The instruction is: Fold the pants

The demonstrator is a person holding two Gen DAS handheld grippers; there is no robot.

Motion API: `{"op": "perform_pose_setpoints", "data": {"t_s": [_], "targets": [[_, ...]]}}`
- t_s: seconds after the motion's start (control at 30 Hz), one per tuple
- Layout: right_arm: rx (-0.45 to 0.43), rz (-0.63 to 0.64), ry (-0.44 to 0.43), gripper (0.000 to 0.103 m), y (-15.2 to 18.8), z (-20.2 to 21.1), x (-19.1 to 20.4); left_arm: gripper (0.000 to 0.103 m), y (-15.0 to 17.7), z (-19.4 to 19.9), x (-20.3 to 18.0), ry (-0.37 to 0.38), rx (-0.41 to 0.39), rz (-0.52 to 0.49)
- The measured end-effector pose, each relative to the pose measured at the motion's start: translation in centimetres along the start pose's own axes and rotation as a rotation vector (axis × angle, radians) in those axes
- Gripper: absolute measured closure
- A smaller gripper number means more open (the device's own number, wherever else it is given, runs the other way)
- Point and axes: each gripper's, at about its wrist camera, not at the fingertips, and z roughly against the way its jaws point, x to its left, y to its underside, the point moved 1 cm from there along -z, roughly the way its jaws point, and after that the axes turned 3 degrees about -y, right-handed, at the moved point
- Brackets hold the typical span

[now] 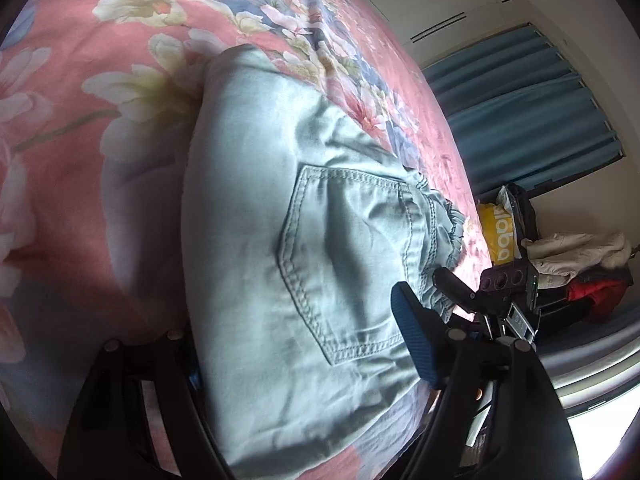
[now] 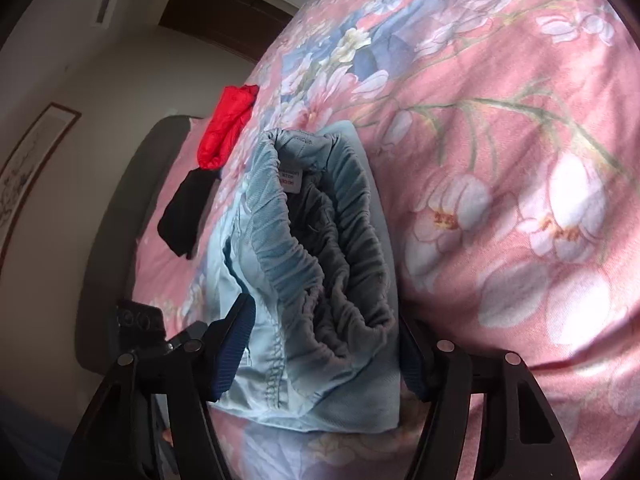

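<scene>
The light-blue denim pants (image 1: 304,248) lie folded into a thick bundle on a pink floral bedspread (image 1: 100,80). The left wrist view looks along the seat side, where a stitched back pocket (image 1: 348,264) faces up and the gathered waistband trails off toward the far edge. The left gripper (image 1: 304,344) straddles the near end of the bundle with its jaws spread wide; its right blue pad (image 1: 416,344) stands clear beside the fabric, while the other finger is hidden behind the cloth, so contact there cannot be told. This view alone shows the blue curtains (image 1: 528,120), a yellow bag (image 1: 500,236) and a heap of clothes (image 1: 580,264) beyond the bed, and also the right gripper's body at the waistband end.

The right wrist view looks into the open elastic waistband (image 2: 320,240), with a white label (image 2: 292,180) sewn inside. The right gripper (image 2: 324,352) has its jaws parted on either side of the waist end; the left blue pad (image 2: 232,348) lies against the denim, the right one mostly hidden behind it. Only here appear a red garment (image 2: 228,124) and a black garment (image 2: 184,212) lying farther along the bed, and a framed picture (image 2: 28,172) on the wall.
</scene>
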Motion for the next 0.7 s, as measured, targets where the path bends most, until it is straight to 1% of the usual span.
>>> {"op": "perform_pose_setpoints", "data": {"t_s": [0.2,0.53,0.7], "targets": [[-0.001,0.022,-0.001,0.036,-0.8,-1.7,0.6,0.027,-0.9,-1.0,-0.7,-0.035,0.012,-0.037],[-0.005,0.045,-0.005,0.036,-1.0,-2.1,0.6,0.027,-1.5,-1.9,-1.1,-0.071,0.02,-0.057],[-0.014,0.057,-0.015,0.036,-1.0,-2.4,0.7,0.027,-1.4,-2.1,-1.3,-0.087,0.019,-0.073]]}}
